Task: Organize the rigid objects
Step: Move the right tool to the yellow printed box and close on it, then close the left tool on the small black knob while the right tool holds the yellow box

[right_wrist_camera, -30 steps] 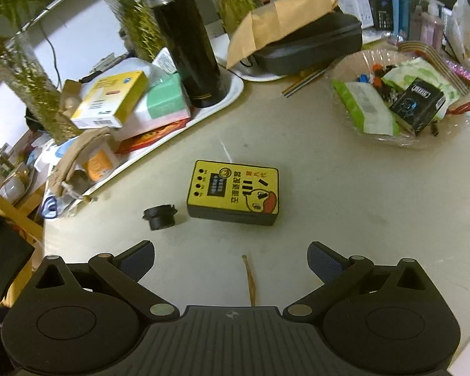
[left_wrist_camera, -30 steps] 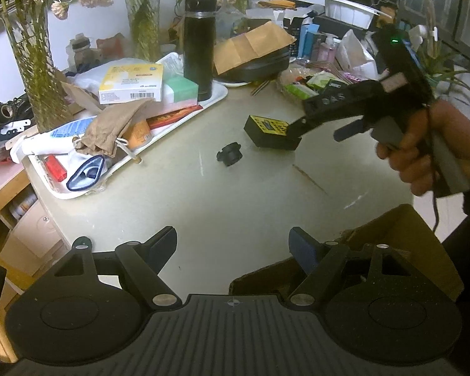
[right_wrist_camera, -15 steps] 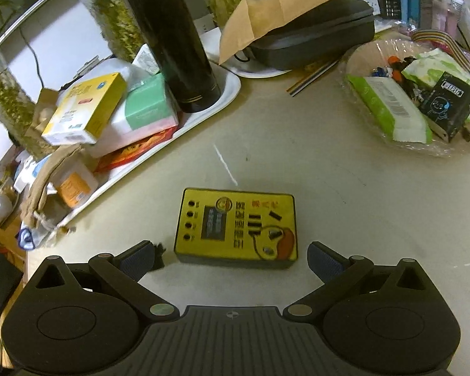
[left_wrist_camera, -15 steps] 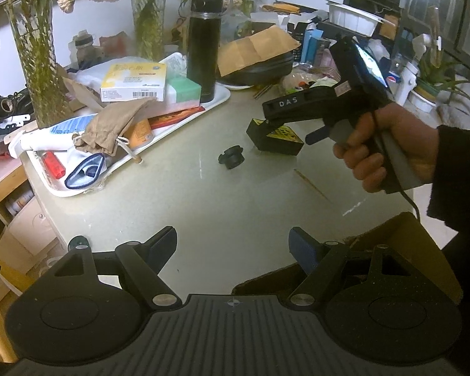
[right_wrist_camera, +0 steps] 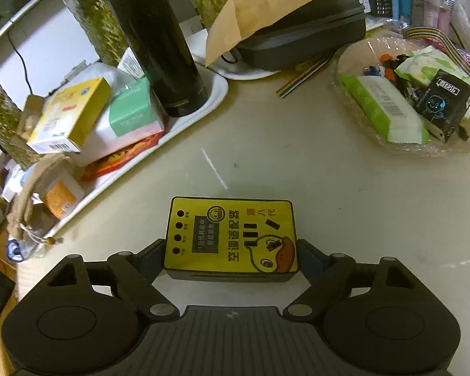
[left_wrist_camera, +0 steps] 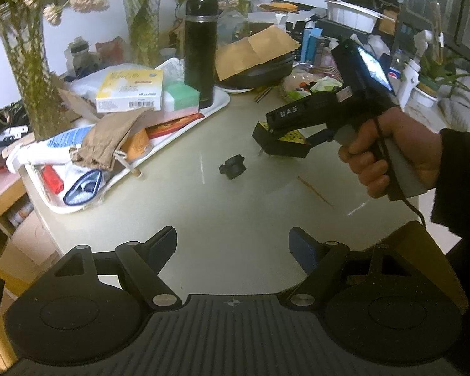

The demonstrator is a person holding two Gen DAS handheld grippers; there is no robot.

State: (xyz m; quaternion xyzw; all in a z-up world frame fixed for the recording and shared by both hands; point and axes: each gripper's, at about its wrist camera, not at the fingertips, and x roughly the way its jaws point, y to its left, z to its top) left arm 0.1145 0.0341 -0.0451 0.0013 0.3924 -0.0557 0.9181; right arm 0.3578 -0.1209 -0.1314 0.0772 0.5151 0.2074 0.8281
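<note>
A yellow-topped black box (right_wrist_camera: 232, 235) with a duck picture lies on the pale table (right_wrist_camera: 329, 188). My right gripper (right_wrist_camera: 231, 250) straddles it; its jaws are closing and both blue pads touch the box's short sides. In the left wrist view the same right gripper (left_wrist_camera: 282, 144) is held by a hand over the yellow box (left_wrist_camera: 289, 139). A small black knob (left_wrist_camera: 232, 170) sits on the table left of the box. My left gripper (left_wrist_camera: 233, 241) hangs open above the near table edge with nothing between its fingers.
A white tray (left_wrist_camera: 217, 106) at the left holds boxes, a cloth pouch and a tall black flask (left_wrist_camera: 201, 50). A clear bowl (right_wrist_camera: 448, 153) of packets sits at the right, a dark case (right_wrist_camera: 313, 31) under a brown envelope behind. A cardboard box (left_wrist_camera: 423, 244) stands by my left gripper.
My right gripper came down and forward over the yellow box, then narrowed until its pads met the box's sides. The left gripper stayed where it was, open.
</note>
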